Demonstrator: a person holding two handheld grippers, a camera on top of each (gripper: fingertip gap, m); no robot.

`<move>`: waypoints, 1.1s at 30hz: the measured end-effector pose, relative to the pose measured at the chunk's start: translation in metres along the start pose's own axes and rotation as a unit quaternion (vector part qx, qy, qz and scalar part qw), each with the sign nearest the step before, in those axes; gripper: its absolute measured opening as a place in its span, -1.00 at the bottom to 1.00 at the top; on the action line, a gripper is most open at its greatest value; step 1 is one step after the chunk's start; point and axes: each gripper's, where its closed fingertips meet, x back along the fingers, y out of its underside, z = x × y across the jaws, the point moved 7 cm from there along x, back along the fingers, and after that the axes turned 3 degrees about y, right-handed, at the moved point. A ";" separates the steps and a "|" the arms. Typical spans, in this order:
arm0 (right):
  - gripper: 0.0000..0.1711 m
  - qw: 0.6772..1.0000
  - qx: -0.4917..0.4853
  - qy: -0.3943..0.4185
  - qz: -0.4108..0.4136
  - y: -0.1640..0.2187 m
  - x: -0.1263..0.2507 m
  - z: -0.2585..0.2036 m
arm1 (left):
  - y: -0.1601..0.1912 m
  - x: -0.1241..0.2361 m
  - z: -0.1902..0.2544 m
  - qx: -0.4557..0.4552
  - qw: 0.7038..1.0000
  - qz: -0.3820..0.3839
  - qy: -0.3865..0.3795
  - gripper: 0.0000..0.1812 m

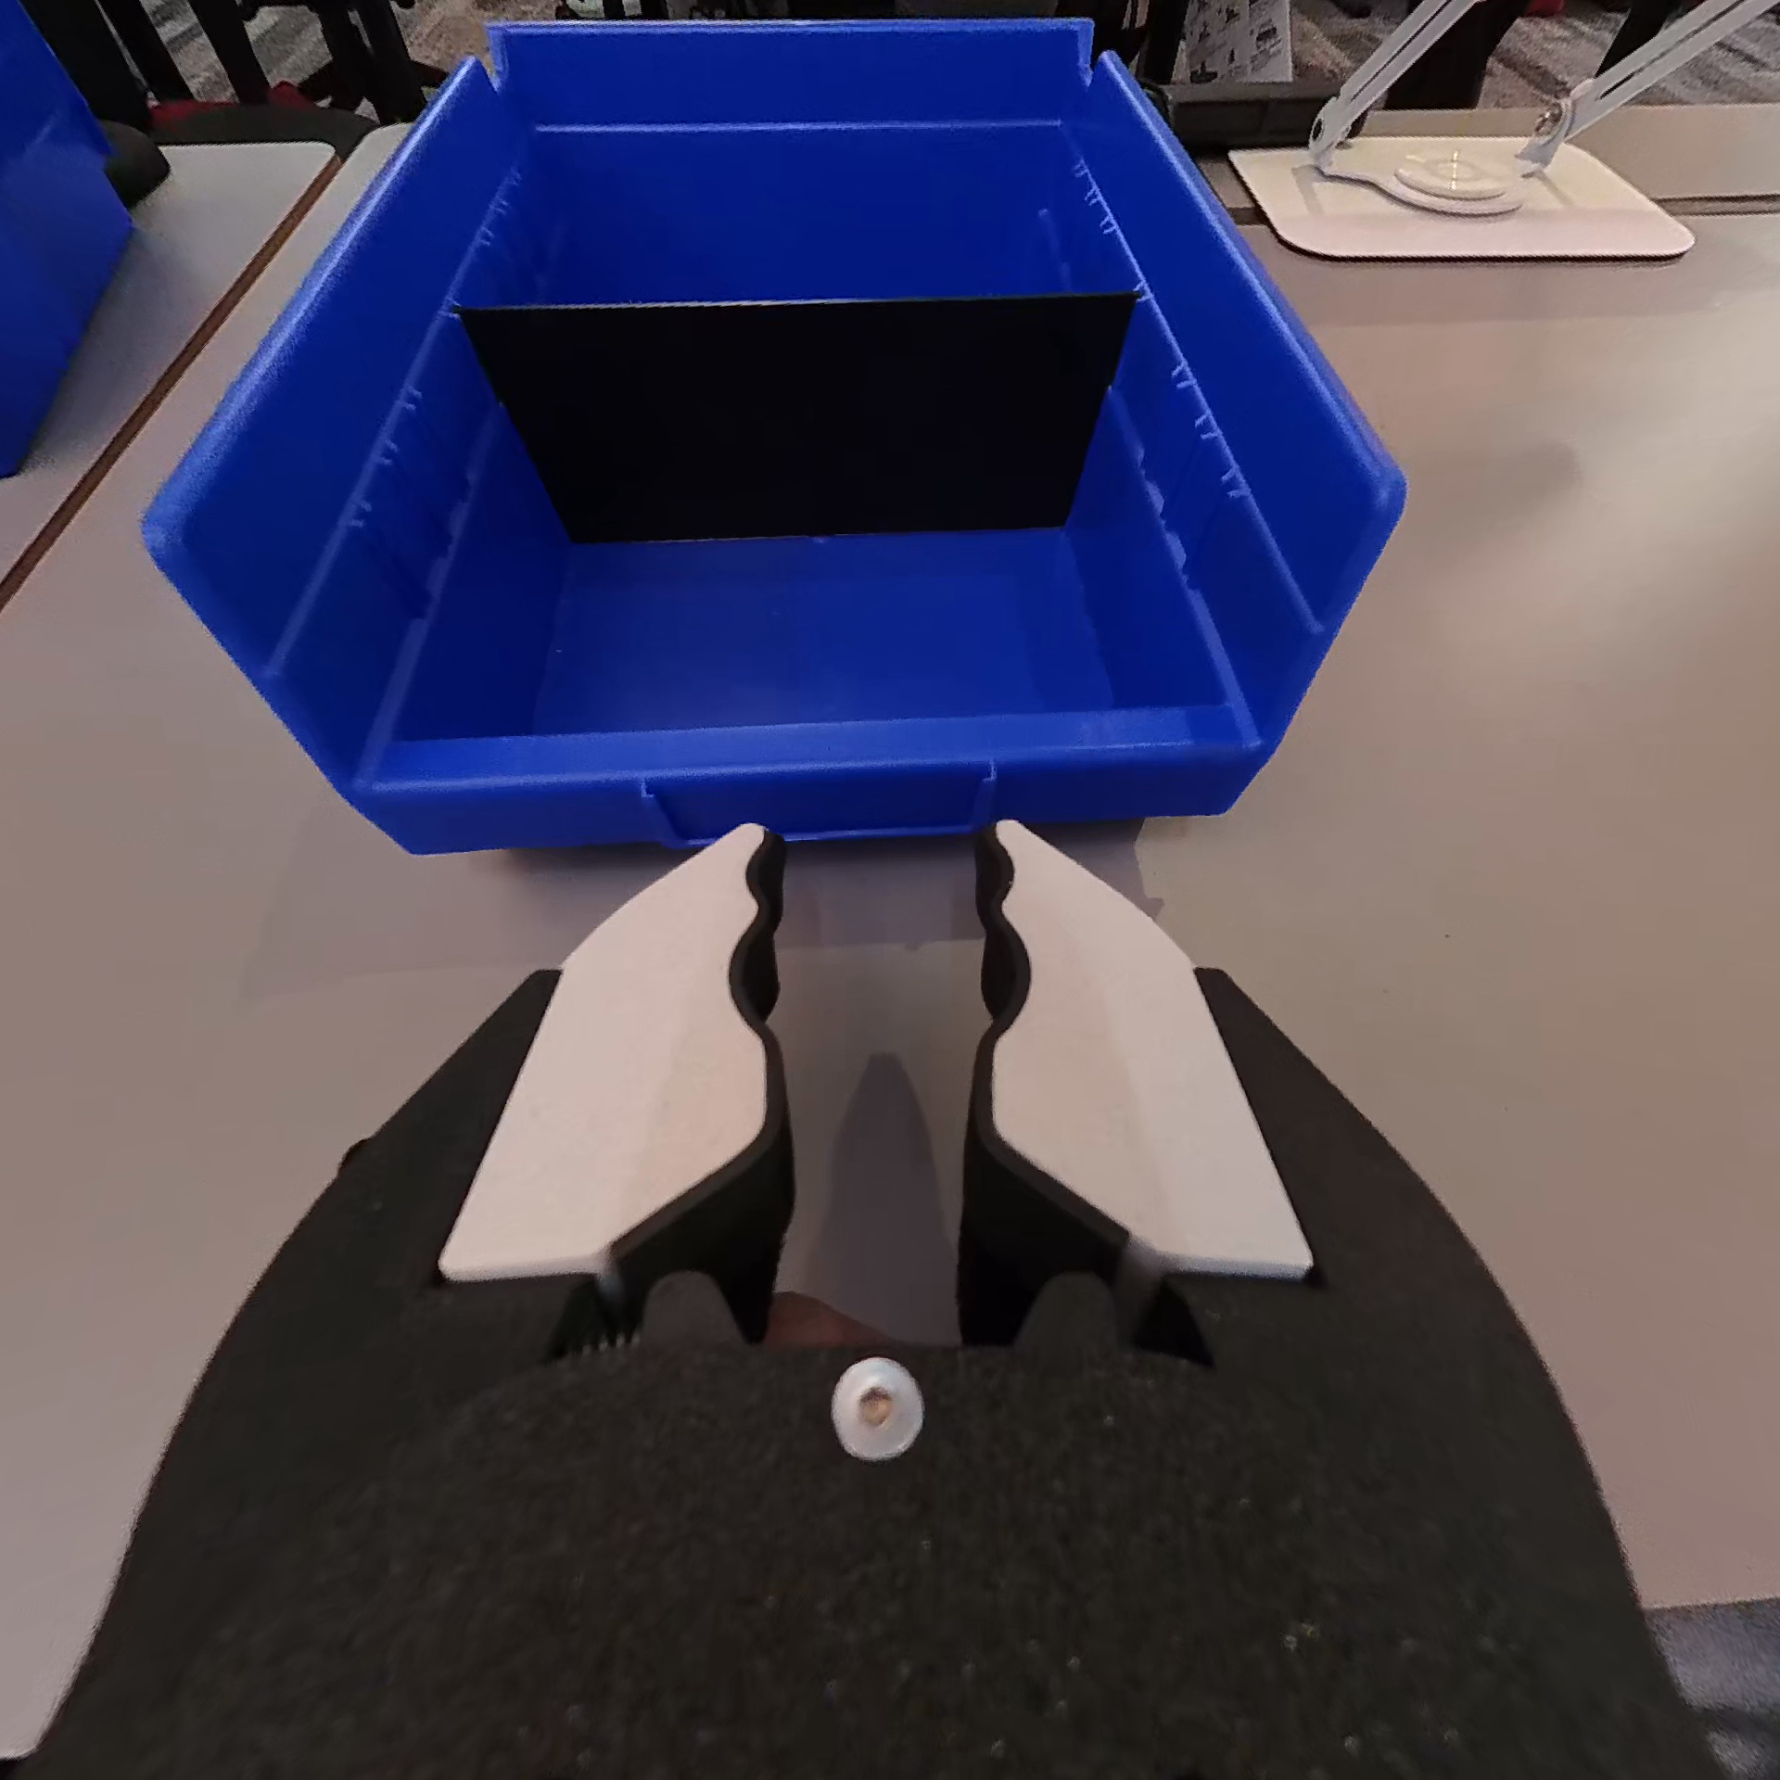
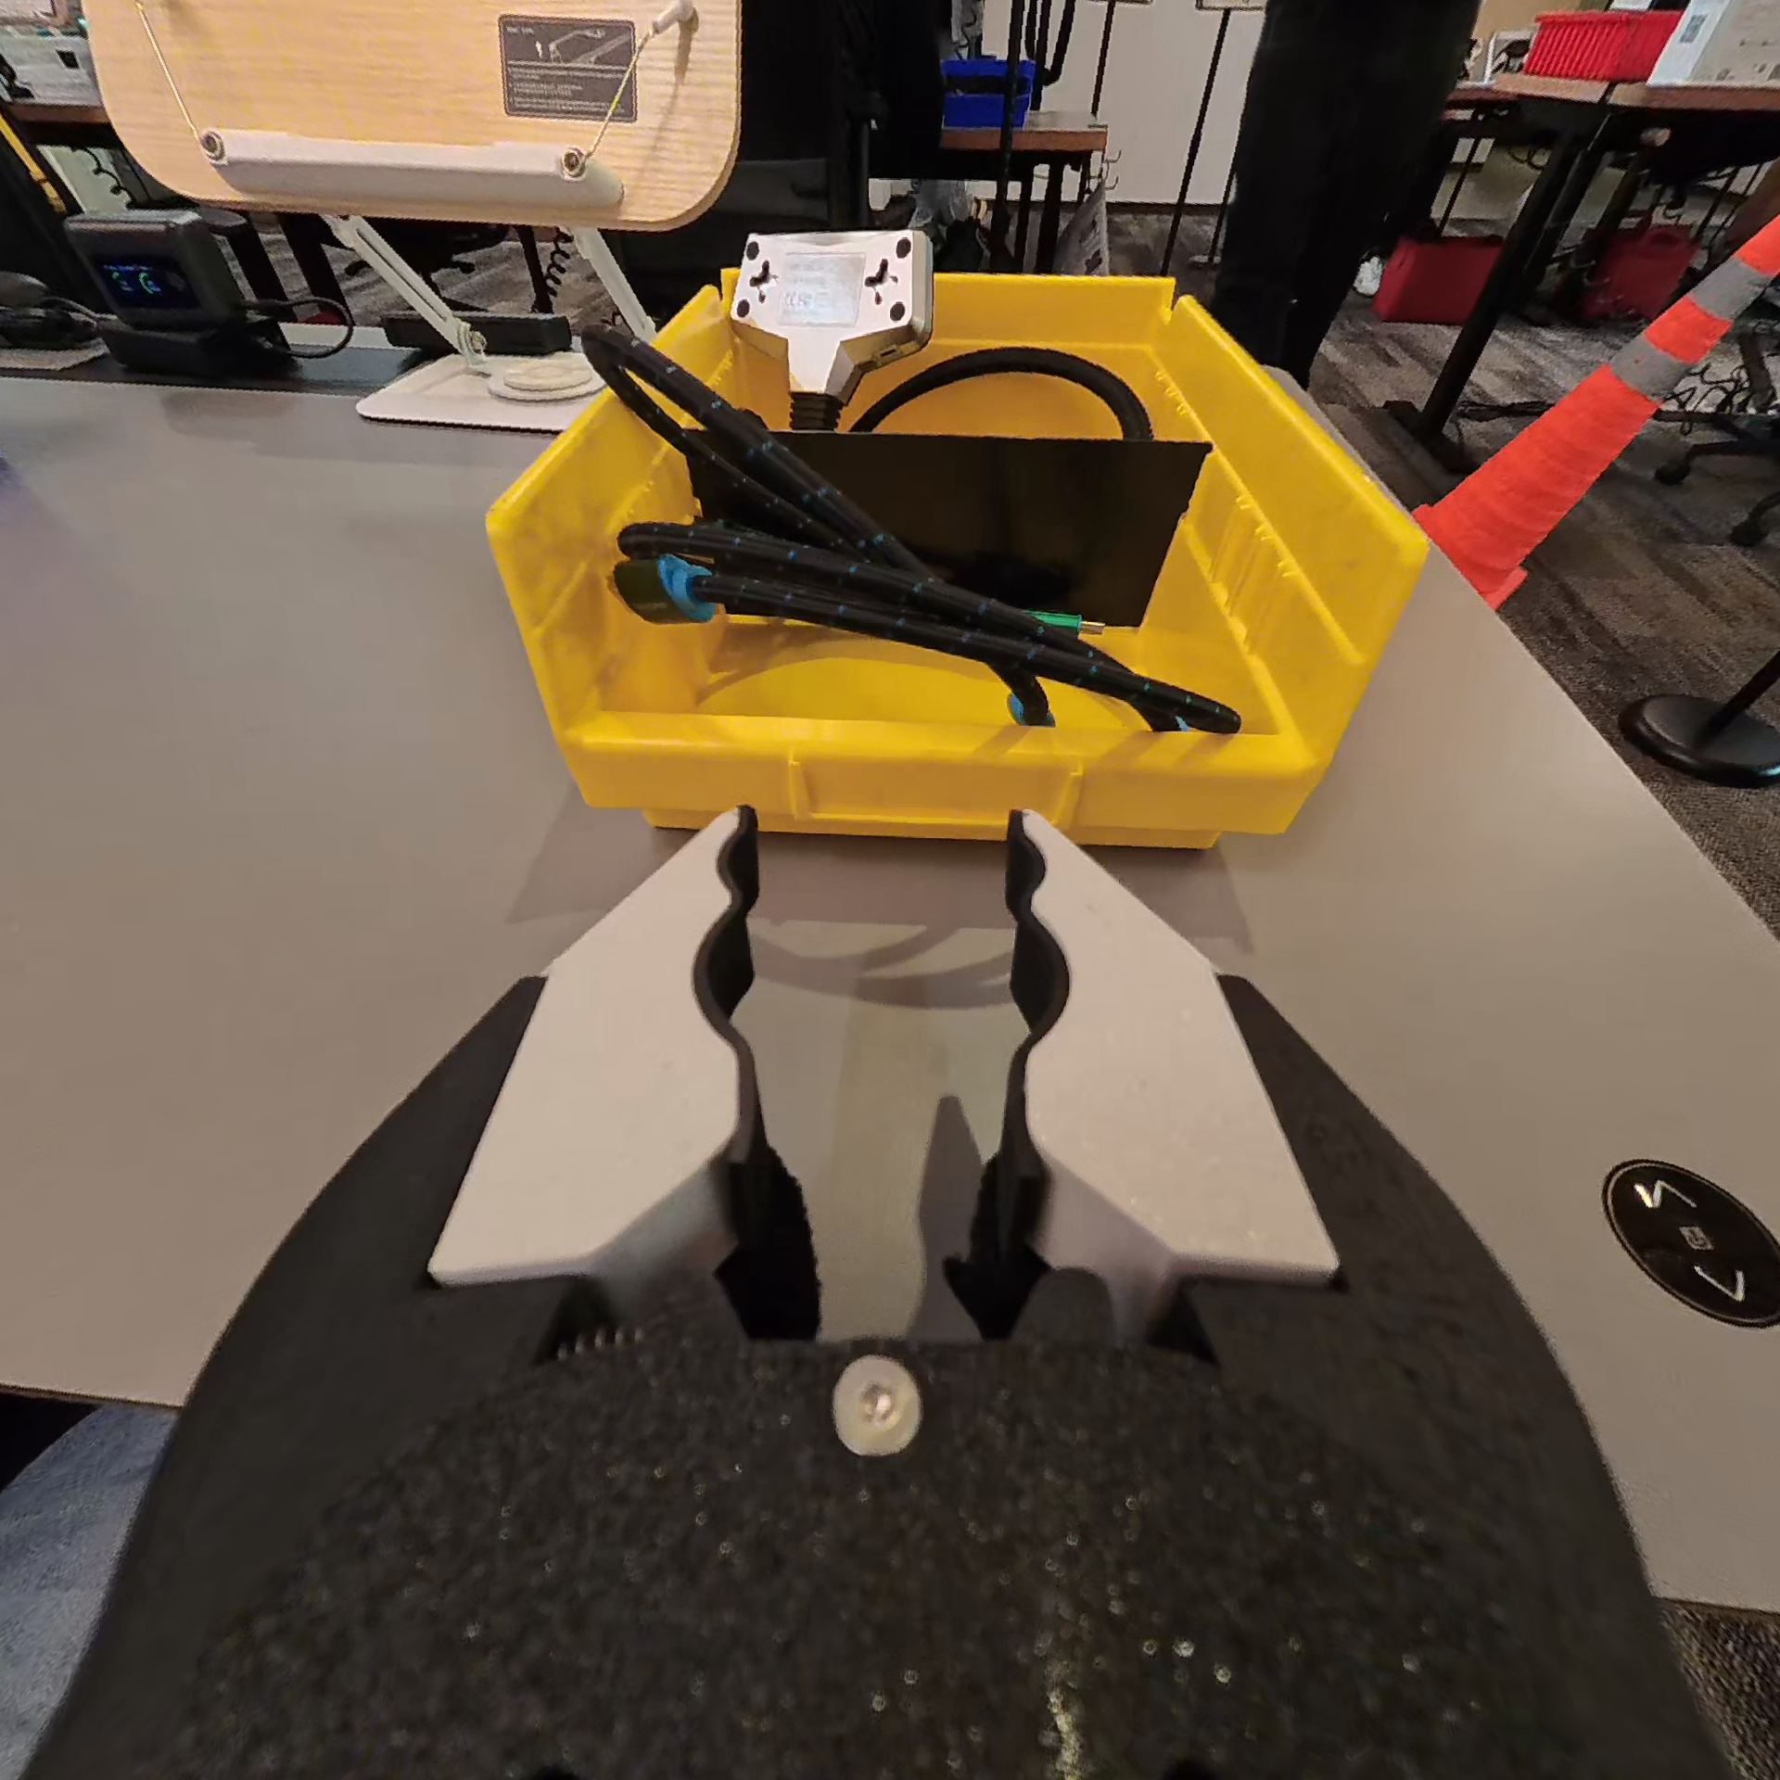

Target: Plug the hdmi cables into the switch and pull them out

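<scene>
The left gripper (image 1: 878,852) is hanging over the grey table (image 1: 1445,674), just in front of a blue bin (image 1: 289,539). Its two fingers are standing apart with nothing between them. The blue bin is sitting on the table with a black divider (image 1: 799,414) standing across its middle. No cable or other thing is showing inside it. Toward the far right corner of the table a white stand base (image 1: 1464,202) is resting.

The right gripper (image 2: 881,833) is hanging over a grey table (image 2: 241,674) too, just in front of a yellow bin (image 2: 963,780). Its fingers are also standing apart and holding nothing. The hdmi cables (image 2: 867,578), black with little blue specks, are lying in a loose bundle inside the yellow bin, mostly in the front part and toward its left wall. The silver switch (image 2: 828,299) is leaning up in the back part of the bin, behind a black divider (image 2: 1011,510), with its thick black cord (image 2: 1060,371) curling beside it. Past the right edge of the table an orange cone (image 2: 1589,414) is standing on the floor.
</scene>
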 end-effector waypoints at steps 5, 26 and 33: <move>-0.41 1.000 -0.002 0.001 0.000 0.000 0.001 0.001 | 0.000 0.000 0.001 -0.002 1.000 -0.001 0.001 -0.58; -0.19 0.996 0.000 -0.091 -0.026 -0.031 -0.077 -0.125 | -0.017 0.009 0.107 -0.107 0.991 0.049 0.069 -0.35; -0.39 0.954 -0.073 -0.286 0.049 -0.055 0.034 -0.163 | -0.004 0.014 0.274 -0.218 0.937 0.028 0.272 -0.38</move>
